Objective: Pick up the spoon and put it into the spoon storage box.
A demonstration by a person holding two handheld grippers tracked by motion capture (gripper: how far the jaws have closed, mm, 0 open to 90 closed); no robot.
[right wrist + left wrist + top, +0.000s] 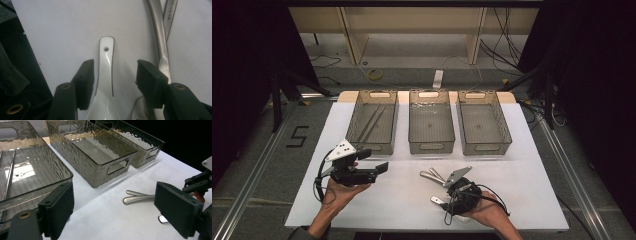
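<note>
On the left of the table, the left bin already holds a couple of long thin metal pieces; the middle bin and the right bin look empty; so the sorting seems barely begun. Below the left bin the left gripper hovers with its jaws spread wide and nothing between them; further right, two metal handles lie crossed on the white cloth. Near the front edge the right gripper is lowered over a white spoon, its jaws half spread either side of the handle, the left pad close against it and the right pad apart; the spoon lies flat, not yet pinched or lifted; it and the metal pieces have yet to be binned.
</note>
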